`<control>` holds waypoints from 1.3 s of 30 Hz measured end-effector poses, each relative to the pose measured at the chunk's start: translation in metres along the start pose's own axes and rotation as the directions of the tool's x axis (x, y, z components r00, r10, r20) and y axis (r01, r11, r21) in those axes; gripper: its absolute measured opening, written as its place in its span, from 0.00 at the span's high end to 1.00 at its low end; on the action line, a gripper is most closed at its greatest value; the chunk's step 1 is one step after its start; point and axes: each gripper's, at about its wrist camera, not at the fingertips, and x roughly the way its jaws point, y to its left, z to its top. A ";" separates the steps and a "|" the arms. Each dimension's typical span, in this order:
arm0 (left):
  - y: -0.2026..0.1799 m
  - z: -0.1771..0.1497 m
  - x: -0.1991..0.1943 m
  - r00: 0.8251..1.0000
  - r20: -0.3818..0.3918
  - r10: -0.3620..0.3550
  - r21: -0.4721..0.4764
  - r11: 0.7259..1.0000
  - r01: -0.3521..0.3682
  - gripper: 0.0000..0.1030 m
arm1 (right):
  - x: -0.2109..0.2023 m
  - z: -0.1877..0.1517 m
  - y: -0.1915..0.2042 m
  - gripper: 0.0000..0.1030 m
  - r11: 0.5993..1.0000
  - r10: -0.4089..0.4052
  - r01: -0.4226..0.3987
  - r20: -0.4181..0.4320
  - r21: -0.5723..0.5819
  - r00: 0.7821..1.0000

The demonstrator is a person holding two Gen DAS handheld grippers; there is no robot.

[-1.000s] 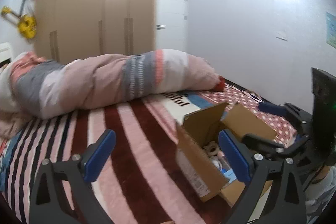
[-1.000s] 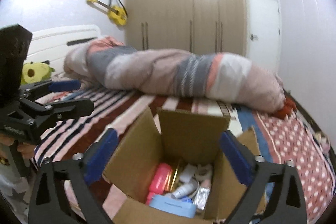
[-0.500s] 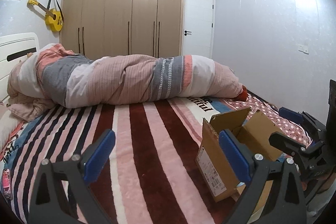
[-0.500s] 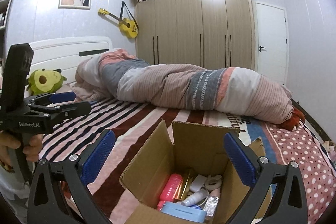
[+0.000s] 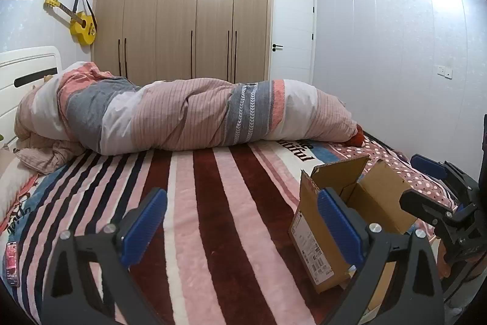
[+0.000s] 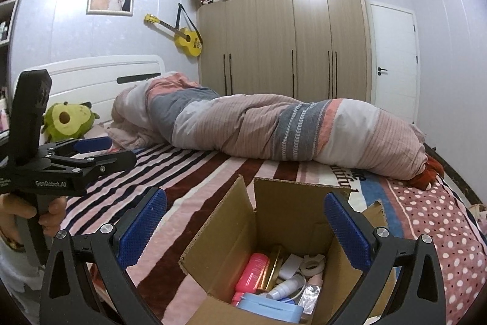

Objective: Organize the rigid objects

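The cardboard box (image 6: 274,236) sits open on the striped blanket (image 5: 213,203), and the right gripper (image 6: 245,229) hangs just above it with its two blue pads wide apart and nothing between them. Inside the box, down at 6 o'clock, lie a pink bottle (image 6: 251,271), a blue case (image 6: 271,308), a white bottle (image 6: 284,288) and a roll of tape (image 6: 310,264). The left gripper (image 5: 242,227) is open too and points across the bed, with the box at its 3 o'clock. A hand (image 6: 33,212) grips its black handle, at 9 o'clock in the right camera. A rolled duvet (image 5: 188,114) lies far behind.
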 end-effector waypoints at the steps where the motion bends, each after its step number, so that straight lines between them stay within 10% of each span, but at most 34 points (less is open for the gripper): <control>1: 0.000 0.000 0.000 1.000 -0.001 0.002 0.001 1.000 -0.002 0.05 | 0.000 0.000 0.001 0.00 1.000 0.000 0.000 0.001 0.000 1.000; 39: -0.001 -0.001 0.002 1.000 -0.009 0.003 0.006 1.000 -0.003 0.04 | -0.001 0.000 0.000 0.00 1.000 0.003 -0.003 0.001 -0.001 1.000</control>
